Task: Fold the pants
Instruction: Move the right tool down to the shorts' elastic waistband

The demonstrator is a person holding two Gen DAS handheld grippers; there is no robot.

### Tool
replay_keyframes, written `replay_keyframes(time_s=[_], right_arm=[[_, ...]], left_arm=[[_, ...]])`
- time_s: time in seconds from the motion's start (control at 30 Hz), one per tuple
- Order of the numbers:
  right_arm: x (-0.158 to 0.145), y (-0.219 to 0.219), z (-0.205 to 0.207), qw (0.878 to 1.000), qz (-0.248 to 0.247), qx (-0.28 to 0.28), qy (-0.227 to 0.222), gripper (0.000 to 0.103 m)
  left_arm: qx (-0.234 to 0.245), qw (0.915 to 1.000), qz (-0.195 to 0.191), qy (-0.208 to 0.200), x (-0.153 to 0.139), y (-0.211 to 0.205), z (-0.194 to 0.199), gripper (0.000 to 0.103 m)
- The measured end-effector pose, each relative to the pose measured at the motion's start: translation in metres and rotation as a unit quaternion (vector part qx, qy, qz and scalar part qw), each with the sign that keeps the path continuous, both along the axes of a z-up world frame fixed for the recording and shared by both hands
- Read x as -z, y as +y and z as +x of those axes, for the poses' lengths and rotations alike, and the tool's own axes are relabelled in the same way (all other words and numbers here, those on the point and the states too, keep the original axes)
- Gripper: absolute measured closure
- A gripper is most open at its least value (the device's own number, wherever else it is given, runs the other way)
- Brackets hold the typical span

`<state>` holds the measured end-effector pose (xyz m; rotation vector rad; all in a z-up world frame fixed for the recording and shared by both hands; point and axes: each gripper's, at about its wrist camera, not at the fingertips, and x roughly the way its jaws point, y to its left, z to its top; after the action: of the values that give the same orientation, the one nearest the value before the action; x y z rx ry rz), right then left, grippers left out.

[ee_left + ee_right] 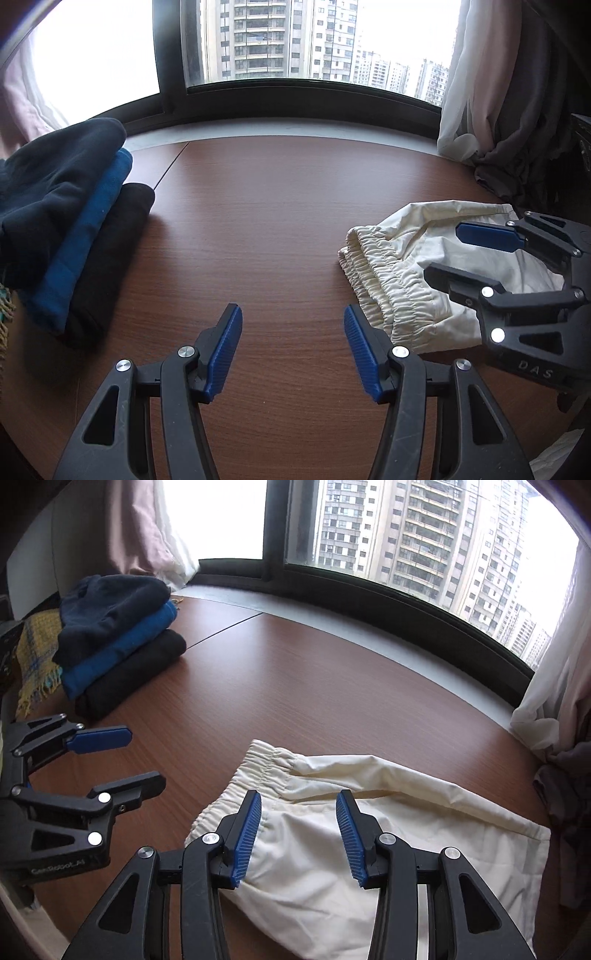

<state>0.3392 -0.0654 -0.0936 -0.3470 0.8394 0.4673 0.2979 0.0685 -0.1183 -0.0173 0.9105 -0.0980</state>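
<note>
Cream pants (332, 834) lie crumpled on the wood-grain counter (266, 206), elastic waistband (373, 273) bunched toward the counter's middle, legs trailing off toward the curtain side. In left wrist view the pants sit at approx 3 o'clock; in right wrist view they fill 5–6 o'clock, right under the camera. Left hand-held gripper (293, 354) hangs over bare counter w/ its blue pads (225, 354) spread wide apart, nothing between them; its right pad sits just beside the waistband edge, contact can't be told. Right hand-held gripper (299, 834) is also spread apart, pads (247, 838) over the pants just behind the waistband, no cloth pinched between them as far as visible. Each gripper shows in the other's view: right one at 3–4 o'clock in left view (447, 254), above the pants, fingers parted; left one at 8–9 o'clock in right view (144, 757), fingers parted over bare wood. A stack of folded clothes (122, 646), navy on top, blue mid, black at bottom, sits at 10 o'clock, well apart from the pants, w/ a yellow plaid fringed cloth (37, 664) beside it. Window (277, 40) w/ high-rise blocks at 12 o'clock; curtains (491, 92) bunched at the right end of the sill.
</note>
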Motion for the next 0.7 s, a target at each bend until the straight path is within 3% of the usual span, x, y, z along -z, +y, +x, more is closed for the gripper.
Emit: replay_keyframes(time_s=[0.1, 0.27, 0.47, 0.7], right_arm=[[-0.001, 0.018, -0.026, 0.998, -0.034, -0.037, -0.032, 0.051], [0.009, 0.038, -0.047, 0.992, -0.074, -0.088, -0.042, 0.045], [0.026, 0.048, -0.057, 0.983, -0.135, -0.118, -0.049, 0.045], [0.039, 0.053, -0.056, 0.979, -0.159, -0.12, -0.053, 0.045]], left_arm=[[-0.006, 0.9999, -0.007, 0.006, 0.002, 0.005, -0.009, 0.046], [-0.008, 0.9998, -0.014, 0.014, 0.01, 0.014, -0.017, 0.046], [-0.008, 0.9994, -0.022, 0.026, 0.019, 0.02, -0.02, 0.046], [0.0, 0.999, -0.027, 0.034, 0.025, 0.022, -0.016, 0.046]])
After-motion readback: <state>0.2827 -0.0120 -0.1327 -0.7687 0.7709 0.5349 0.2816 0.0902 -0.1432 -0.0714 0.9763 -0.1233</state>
